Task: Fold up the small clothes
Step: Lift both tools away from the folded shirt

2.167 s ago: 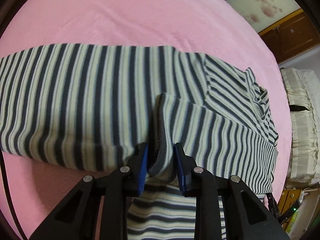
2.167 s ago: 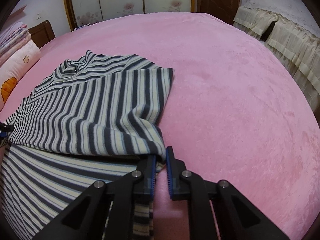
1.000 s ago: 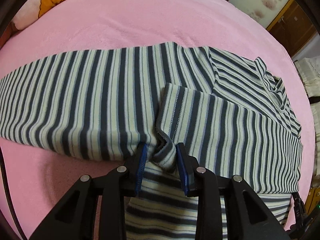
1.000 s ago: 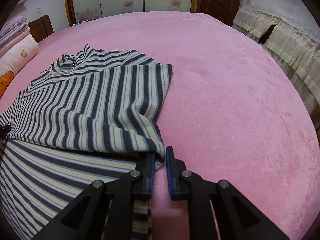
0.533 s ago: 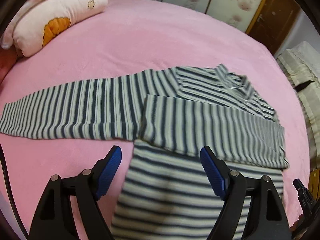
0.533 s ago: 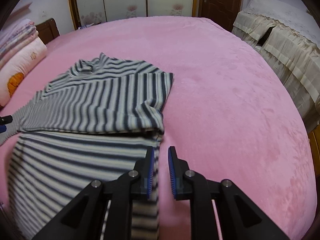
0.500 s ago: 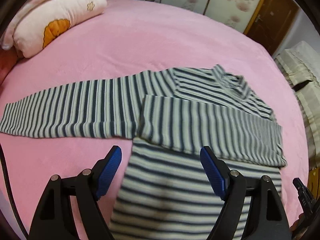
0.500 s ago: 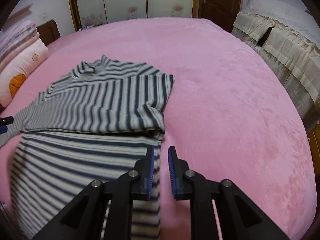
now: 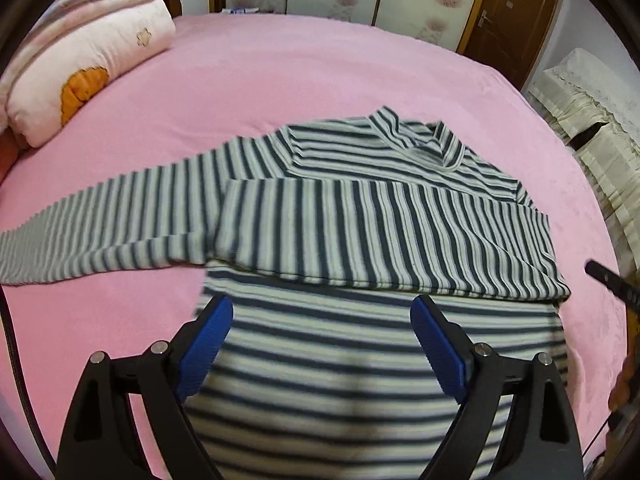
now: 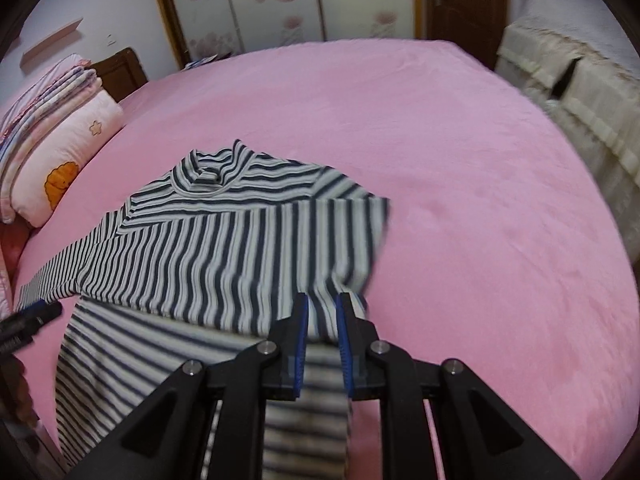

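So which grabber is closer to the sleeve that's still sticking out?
Left. The left gripper hangs over the shirt's body, just beside the outstretched sleeve, its jaws opening with nothing between them. The right gripper is at the opposite edge, over the folded sleeve.

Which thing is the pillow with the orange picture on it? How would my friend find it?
Look at the big pink bed, then go to its far left corner by the dark wooden headboard. The pale pink pillow lies there under a stack of folded blankets. Only it has an orange cartoon patch and a little flower.
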Tool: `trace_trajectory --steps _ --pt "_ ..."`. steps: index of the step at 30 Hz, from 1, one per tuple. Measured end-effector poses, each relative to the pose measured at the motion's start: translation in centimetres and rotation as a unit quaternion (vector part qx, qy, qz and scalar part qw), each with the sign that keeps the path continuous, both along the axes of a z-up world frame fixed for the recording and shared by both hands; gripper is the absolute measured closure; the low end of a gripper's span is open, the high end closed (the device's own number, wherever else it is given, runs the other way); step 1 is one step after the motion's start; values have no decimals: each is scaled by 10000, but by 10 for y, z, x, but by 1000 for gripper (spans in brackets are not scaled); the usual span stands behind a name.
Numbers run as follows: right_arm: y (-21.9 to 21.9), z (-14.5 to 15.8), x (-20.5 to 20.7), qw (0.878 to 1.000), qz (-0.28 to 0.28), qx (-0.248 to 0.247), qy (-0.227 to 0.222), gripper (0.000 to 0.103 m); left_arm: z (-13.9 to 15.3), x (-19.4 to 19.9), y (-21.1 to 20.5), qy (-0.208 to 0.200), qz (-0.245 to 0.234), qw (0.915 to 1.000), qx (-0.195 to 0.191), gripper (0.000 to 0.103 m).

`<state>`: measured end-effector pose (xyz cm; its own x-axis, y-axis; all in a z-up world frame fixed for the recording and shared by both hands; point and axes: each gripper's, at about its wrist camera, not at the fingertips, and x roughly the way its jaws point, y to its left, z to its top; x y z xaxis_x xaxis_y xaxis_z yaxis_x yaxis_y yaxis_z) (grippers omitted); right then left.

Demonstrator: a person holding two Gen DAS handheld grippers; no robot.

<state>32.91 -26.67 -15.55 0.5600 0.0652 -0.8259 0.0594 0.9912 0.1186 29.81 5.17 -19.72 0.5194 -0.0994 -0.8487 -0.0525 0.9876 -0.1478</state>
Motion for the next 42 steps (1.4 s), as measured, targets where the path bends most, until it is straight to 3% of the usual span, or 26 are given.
trace_trajectory --steps 8,11,13,14,17,26,37,42 --pt "4 -53 92 9939 668 429 766 89 -45 39 -21 273 -69 9995 -171 13" --pt "5 -83 111 9922 723 -113 1011 93 -61 43 -25 375 -178 9991 -52 13" --pt "-3 -89 118 9929 587 -416 946 98 -69 45 -25 423 -209 9989 65 13" --pt "-8 -90 122 9931 483 -522 931 102 -73 45 -24 421 -223 9988 140 13" --pt "-26 -94 130 9938 225 -535 948 103 -76 45 -19 358 -222 9990 173 13" --pt "-26 -85 117 9941 100 -658 862 103 -71 44 -14 384 -208 9988 238 13" --pt "26 -44 35 9953 569 -643 451 103 -19 3 -21 28 -368 9991 229 13" --pt "38 -64 40 9896 742 -909 837 103 -5 -19 -20 38 -353 9992 190 13"
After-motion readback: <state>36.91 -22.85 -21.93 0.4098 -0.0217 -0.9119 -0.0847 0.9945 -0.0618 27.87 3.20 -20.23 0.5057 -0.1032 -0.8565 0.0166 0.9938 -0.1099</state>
